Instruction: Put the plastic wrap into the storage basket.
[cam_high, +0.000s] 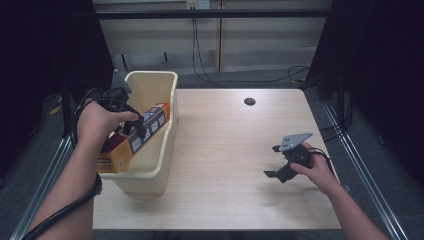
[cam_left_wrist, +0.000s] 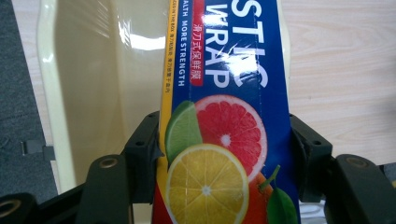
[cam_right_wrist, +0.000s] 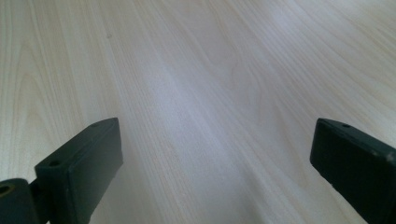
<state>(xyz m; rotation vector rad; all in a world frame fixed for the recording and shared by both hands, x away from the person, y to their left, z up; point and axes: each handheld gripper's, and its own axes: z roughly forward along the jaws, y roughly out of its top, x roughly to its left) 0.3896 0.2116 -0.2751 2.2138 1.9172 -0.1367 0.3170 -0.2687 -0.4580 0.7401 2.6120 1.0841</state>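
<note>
Left gripper (cam_high: 131, 120) is clamped across the wrap box (cam_high: 131, 142), jaws pressing both long sides; the left gripper view shows the pads (cam_left_wrist: 148, 142) tight on the box (cam_left_wrist: 224, 126) near its fruit-print end. The box sits tilted over the bin (cam_high: 155, 80), low end toward my side, far end resting near or on the bin's right wall; can't tell if it touches. It's partly inside, not yet down on the bottom.

My read: I'm lowering the box into the bin. To do it well:
- keep the grip firm until the low end meets the bottom; the carton is slick and could slide between the pads
- swing the far end left so it clears the right wall, else the box will bridge the rim
- line its long axis up with the bin's long axis before release
- open only once it's supported, then lift straight up

Right gripper (cam_high: 280, 162) is idle over bare table (cam_right_wrist: 196, 70), jaws wide apart, holding nothing. I'd leave it there, well away from the bin.
</note>
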